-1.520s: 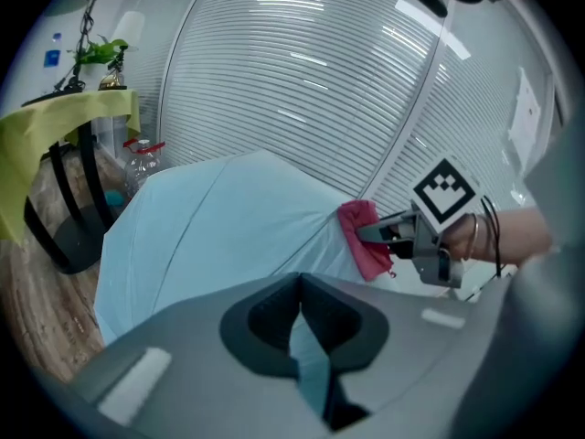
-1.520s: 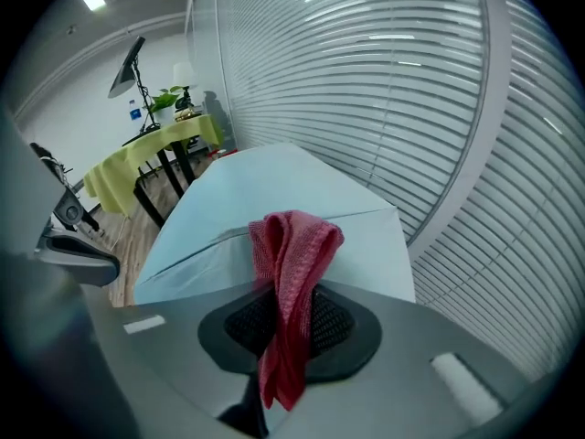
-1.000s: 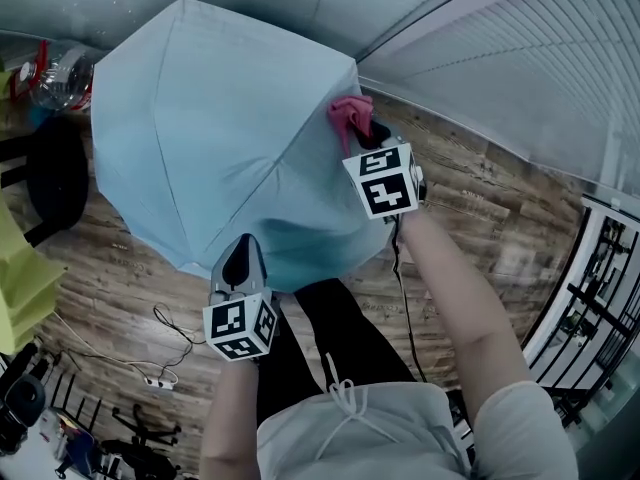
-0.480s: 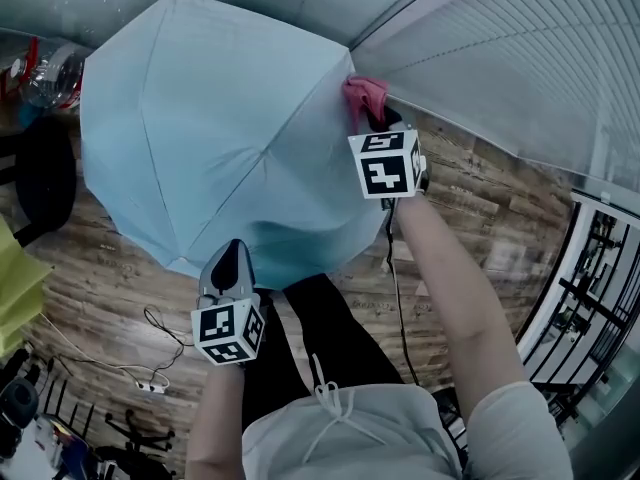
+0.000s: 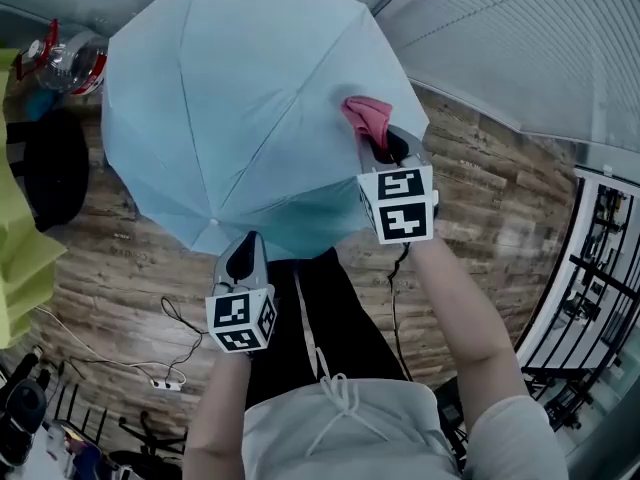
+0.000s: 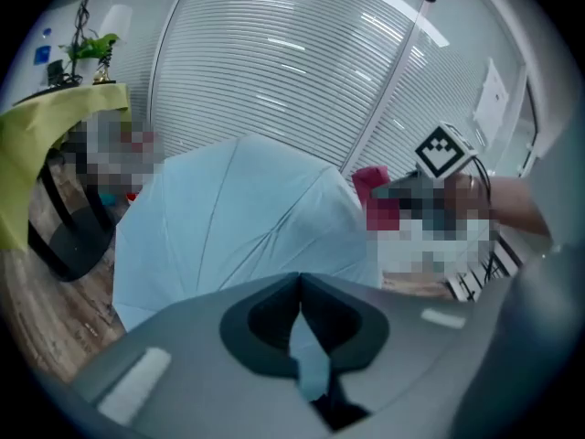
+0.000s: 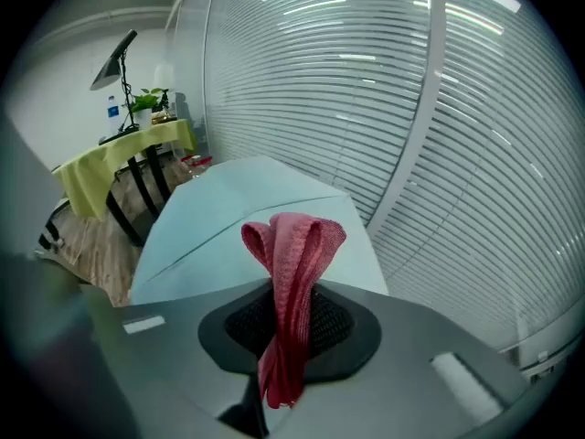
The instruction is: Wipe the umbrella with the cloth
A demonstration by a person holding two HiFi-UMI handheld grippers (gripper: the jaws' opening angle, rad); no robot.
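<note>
The open light-blue umbrella [image 5: 250, 98] fills the upper middle of the head view, its canopy facing up toward the camera above a wood-plank floor [image 5: 480, 198].

The left gripper [image 5: 243, 246] sits at the canopy's near rim. In the left gripper view its jaws are pressed together on a narrow strip of the blue fabric [image 6: 306, 355], so it holds the umbrella by its edge.

The right gripper [image 5: 383, 140] is over the canopy's right-hand panel, close to the rim. Its jaws are clamped on a folded pink cloth [image 5: 365, 116], which stands out beyond the tips as a loop [image 7: 292, 236] with its ends hanging down between the jaws. The cloth overlaps the canopy [image 7: 247, 199] in both views, but whether it actually touches the fabric cannot be told.

Horizontal blinds [image 5: 520, 38] run along the wall behind the umbrella. A table with a yellow cover [image 7: 119, 167] stands to the left, and a white power strip [image 5: 165, 381] lies on the floor near the person's legs.
</note>
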